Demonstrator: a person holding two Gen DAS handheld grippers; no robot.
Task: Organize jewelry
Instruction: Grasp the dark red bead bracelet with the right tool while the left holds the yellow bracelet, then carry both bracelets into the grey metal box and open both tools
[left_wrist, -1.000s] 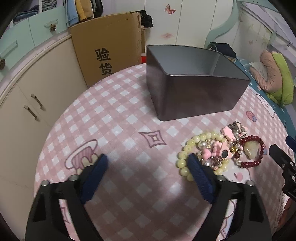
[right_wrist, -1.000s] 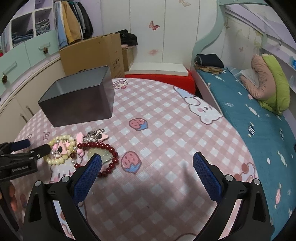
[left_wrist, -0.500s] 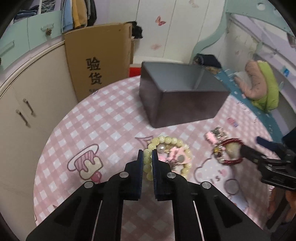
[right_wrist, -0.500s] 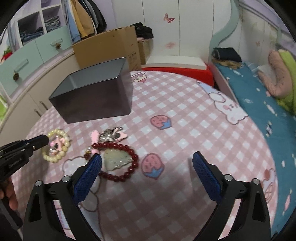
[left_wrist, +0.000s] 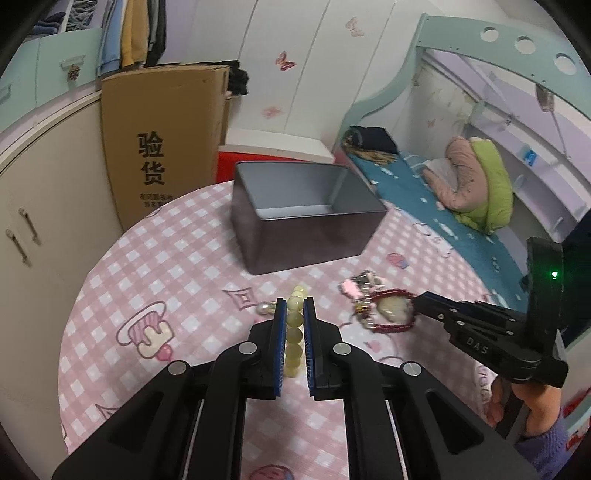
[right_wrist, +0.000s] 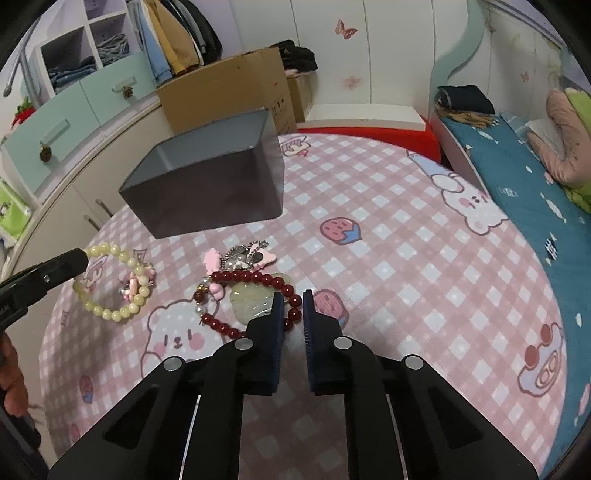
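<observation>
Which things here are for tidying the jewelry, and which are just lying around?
For the job:
- yellow bead bracelet, pinched by the left gripper
- red bead bracelet, pinched by the right gripper
- pink charm chain
- grey tin box, open

Just lying about:
- cardboard box
- folded dark clothes on the bed
- hanging clothes

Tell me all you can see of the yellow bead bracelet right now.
The yellow bead bracelet is a loop of round, pale yellow, glossy beads with a pink charm cluster on its right side. The left tool is shut on one stretch of it, several beads lined up between its blue pads. The rest hangs or lies over the pink checked tablecloth, left of the red bead bracelet and apart from it.
</observation>
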